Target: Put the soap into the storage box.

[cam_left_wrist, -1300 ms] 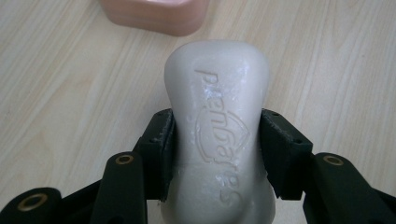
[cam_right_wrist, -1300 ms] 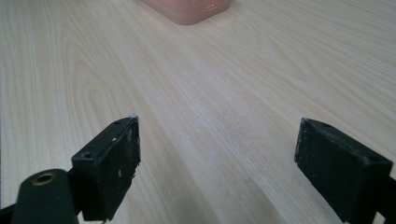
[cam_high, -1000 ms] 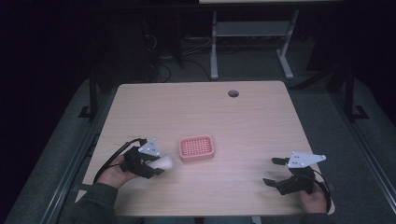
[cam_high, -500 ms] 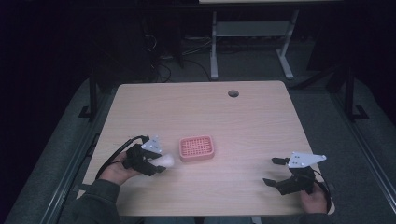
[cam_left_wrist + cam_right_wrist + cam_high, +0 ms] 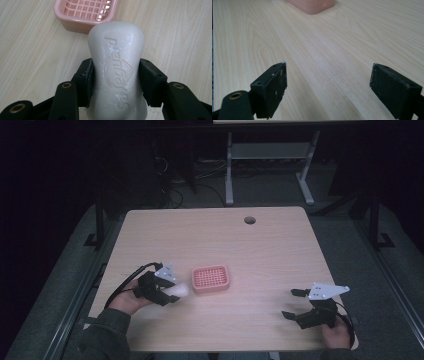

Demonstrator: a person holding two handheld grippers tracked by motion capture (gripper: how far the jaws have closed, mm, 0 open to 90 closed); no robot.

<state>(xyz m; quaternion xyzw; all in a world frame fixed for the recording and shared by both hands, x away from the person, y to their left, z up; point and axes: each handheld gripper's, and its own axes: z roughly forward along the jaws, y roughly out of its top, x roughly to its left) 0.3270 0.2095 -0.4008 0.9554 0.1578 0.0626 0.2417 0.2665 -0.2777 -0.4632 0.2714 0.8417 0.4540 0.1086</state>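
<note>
A white bar of soap with raised lettering is clamped between the black jaws of my left gripper. In the high view that left gripper sits at the table's front left, and the soap points toward a pink soap dish with a grid floor, just to its right. The dish lies just beyond the soap's tip in the left gripper view. My right gripper rests low at the front right, jaws wide apart with nothing between them. The dish's corner shows far ahead of it.
The light wooden table has a round cable hole near its far edge. A metal desk frame and cables stand on the dark floor behind it. Bare tabletop lies between the dish and the right gripper.
The left gripper with the soap has shifted slightly toward the pink dish. The right gripper has stayed where it was.
</note>
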